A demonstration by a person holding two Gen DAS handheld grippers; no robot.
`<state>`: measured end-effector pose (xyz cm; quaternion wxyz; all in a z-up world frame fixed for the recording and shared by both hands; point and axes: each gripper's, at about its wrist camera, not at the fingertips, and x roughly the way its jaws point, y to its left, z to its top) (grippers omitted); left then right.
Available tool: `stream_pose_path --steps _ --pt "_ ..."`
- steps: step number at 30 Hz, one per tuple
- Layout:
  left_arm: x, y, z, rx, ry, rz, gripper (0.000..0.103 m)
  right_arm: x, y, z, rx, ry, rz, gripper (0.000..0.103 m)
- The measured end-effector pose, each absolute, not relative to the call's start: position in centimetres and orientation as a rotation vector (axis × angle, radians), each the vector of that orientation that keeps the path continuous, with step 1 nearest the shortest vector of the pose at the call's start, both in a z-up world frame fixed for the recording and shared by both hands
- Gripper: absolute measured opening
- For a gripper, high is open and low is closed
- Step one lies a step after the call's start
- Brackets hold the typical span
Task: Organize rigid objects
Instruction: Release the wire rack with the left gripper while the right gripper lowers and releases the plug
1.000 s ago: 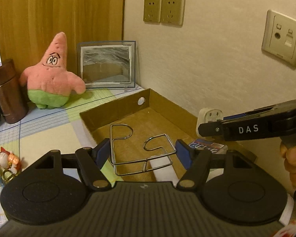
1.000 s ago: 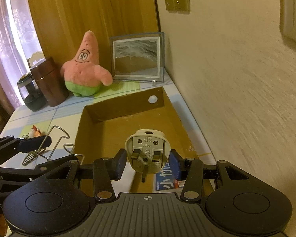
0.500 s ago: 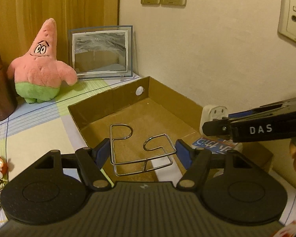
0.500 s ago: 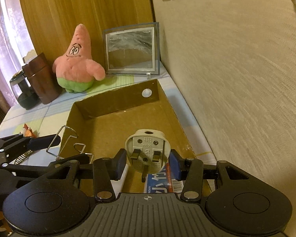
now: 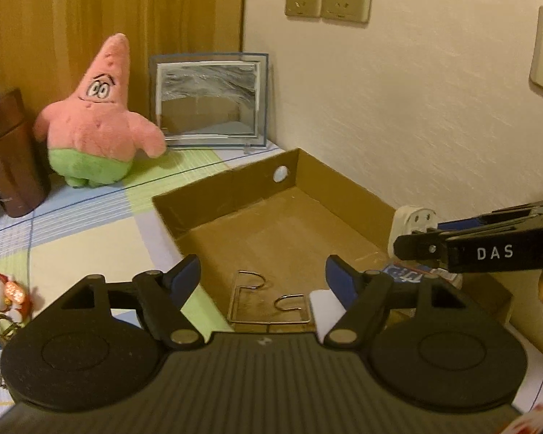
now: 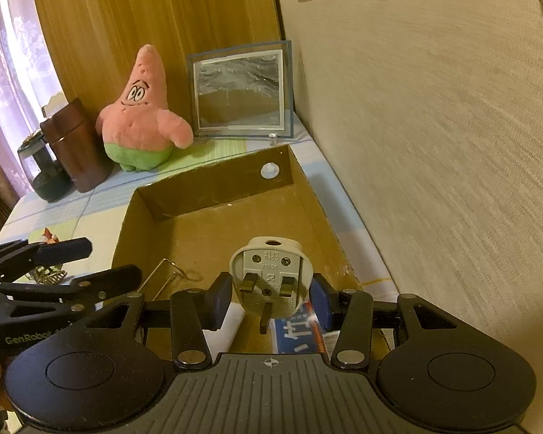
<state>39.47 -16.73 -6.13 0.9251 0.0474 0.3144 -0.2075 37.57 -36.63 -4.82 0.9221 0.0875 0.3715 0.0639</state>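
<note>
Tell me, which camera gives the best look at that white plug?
The right wrist view: the white plug sits front and centre between the right gripper pads, its pins facing the camera. The left wrist view shows only part of the plug, small and from the side, at the tip of the right gripper.

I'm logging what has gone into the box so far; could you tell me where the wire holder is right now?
The wire holder lies on the floor of the cardboard box, at its near end, between the opening fingers of the left gripper, which no longer touch it.

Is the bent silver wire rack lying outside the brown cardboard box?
No, the bent silver wire rack lies on the floor of the brown cardboard box.
</note>
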Motion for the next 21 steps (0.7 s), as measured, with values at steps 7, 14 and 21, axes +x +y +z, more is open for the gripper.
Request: stream_pose_path --steps 7,14,21 --pt "39.1 -16.0 -6.0 0.101 0.650 -0.414 0.072 37.5 -36.1 -4.5 0.174 0.760 0.136 0.044" --pt "38.7 -15.8 -5.9 0.102 0.650 -0.420 0.072 37.7 -35.8 -4.7 0.171 0.767 0.132 0.044" --pt "38.7 -15.5 -6.0 0.098 0.648 -0.419 0.072 38.8 -35.6 -5.1 0.174 0.772 0.124 0.044"
